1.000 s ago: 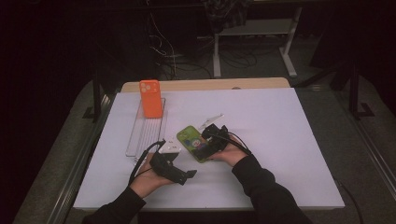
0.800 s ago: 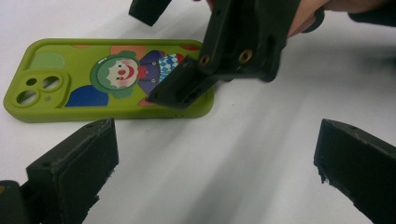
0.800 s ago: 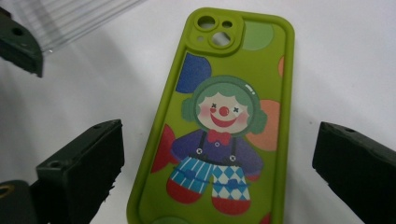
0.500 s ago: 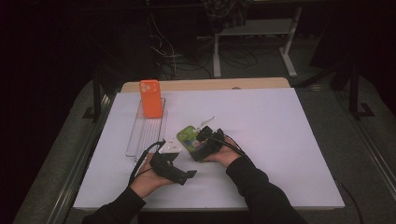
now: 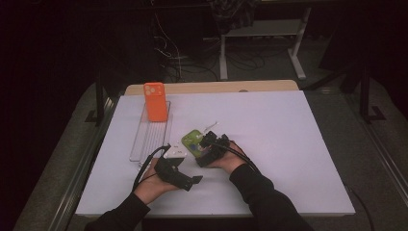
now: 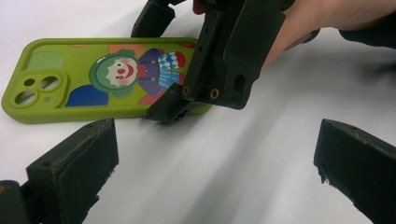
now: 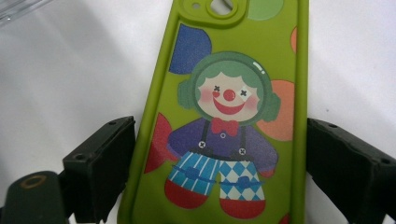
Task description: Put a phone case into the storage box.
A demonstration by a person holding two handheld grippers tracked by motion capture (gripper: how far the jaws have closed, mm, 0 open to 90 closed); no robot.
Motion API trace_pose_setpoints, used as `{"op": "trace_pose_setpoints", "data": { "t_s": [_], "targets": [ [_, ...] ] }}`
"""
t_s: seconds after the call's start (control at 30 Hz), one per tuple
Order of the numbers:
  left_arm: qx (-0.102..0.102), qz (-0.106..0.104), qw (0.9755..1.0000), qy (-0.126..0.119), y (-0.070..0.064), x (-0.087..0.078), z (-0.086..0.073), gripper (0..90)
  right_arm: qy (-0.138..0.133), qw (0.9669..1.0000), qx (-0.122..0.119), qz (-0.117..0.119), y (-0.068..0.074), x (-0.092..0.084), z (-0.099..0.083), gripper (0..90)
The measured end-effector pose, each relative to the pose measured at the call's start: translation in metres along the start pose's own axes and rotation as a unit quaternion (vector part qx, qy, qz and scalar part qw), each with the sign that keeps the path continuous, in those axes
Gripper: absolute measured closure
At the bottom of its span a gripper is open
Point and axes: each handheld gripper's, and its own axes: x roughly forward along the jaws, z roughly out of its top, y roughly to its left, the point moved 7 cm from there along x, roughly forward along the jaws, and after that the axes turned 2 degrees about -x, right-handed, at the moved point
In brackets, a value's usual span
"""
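Note:
A green phone case (image 7: 224, 93) with a clown picture lies flat on the white table, back up (image 5: 192, 141) (image 6: 93, 79). My right gripper (image 7: 222, 163) straddles its lower end. Its jaws have just been closing, and both now stand against the case's long edges. From the left gripper view, that right gripper (image 6: 224, 56) comes down on the case's right end. My left gripper (image 6: 215, 158) rests open just in front of the case, nothing between its jaws. In the high view the left gripper (image 5: 190, 179) lies in the person's left hand near the front edge.
An orange phone case (image 5: 155, 101) stands upright at the far end of a clear plastic tray (image 5: 150, 137) left of the green case. A small white object (image 5: 175, 153) lies by the left gripper. The white table sheet (image 5: 288, 144) stretches away to the right.
The right hand has shifted a little left, bringing its gripper over the green case's near end. The left hand has stayed put.

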Motion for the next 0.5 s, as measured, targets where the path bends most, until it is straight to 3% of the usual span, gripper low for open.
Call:
{"op": "trace_pose_setpoints", "data": {
  "t_s": [0.33, 0.47, 0.5],
  "targets": [
    [0.007, -0.002, 0.9999, 0.009, 0.0013, -0.0006, -0.0008, 0.0, 0.007, 0.9999, 0.007, -0.004, -0.0008, -0.0016, 0.0008, 15.1],
    [0.000, -0.004, 1.0000, -0.001, 0.0002, 0.0009, 0.0010, 0.0, 0.005, 0.9999, 0.012, 0.002, -0.0029, -0.0026, 0.0010, 15.1],
    [0.011, -0.003, 0.9999, 0.008, 0.0019, -0.0002, 0.0008, 0.0, 0.005, 0.9999, 0.015, 0.003, -0.0040, -0.0034, 0.0009, 15.1]
  ]
}}
